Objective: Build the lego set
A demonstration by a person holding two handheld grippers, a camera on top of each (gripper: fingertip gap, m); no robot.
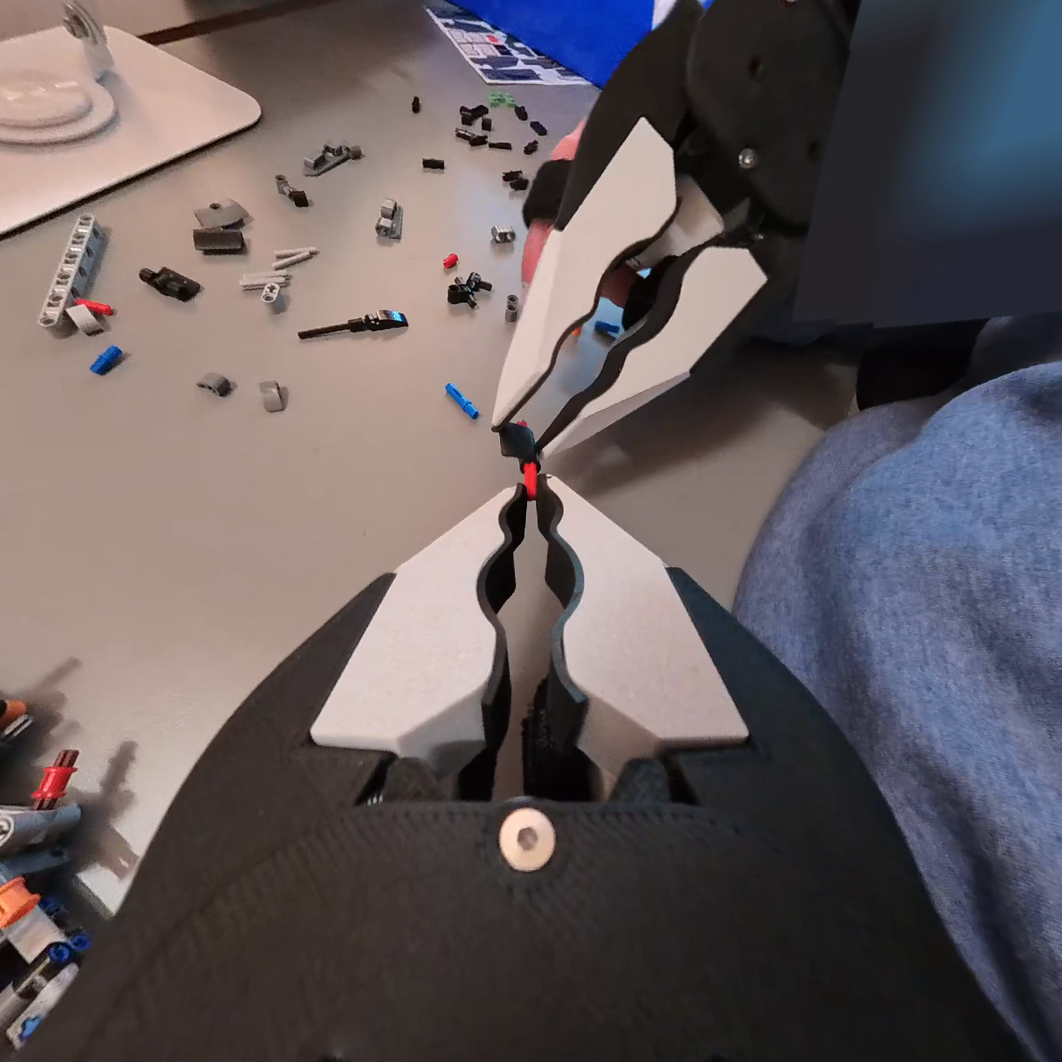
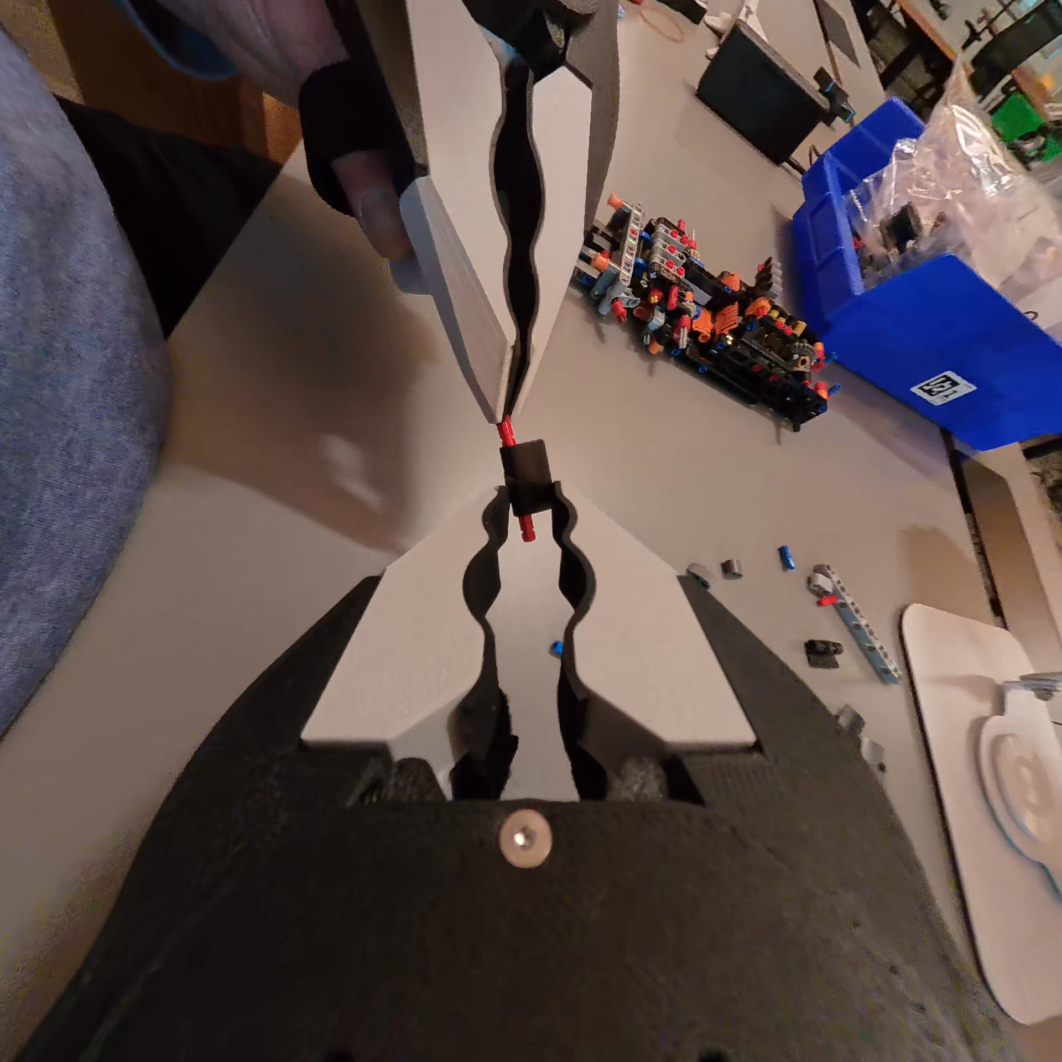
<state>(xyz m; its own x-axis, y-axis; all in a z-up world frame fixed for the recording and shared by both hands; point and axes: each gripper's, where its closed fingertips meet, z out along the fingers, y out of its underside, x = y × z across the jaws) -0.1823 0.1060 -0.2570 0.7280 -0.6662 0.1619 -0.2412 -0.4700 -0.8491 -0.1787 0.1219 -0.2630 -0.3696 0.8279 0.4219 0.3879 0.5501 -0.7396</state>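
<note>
A: Red pin [image 1: 530,480] is sitting pinched in the left gripper [image 1: 531,495], tips closed on its tail. Black connector [image 2: 526,474] is being clamped by the right gripper [image 2: 526,501], held mid-air over the table [image 1: 287,517], tip to tip.

B: Pin's going thru already? In the right wrist view a red end is poking out the near side.

A: Looks so, tho I can't tell if it's fully seated. I'm thinking: keep both axes lined up, push straight along the pin, no twisting, else it's slipping out.

B: And the half-built model [image 2: 707,304]?

A: Waiting w/ the blue bin [image 2: 919,339] just beside it, well apart from both tools. Loose parts [image 1: 276,270] are lying scattered beyond.
</note>
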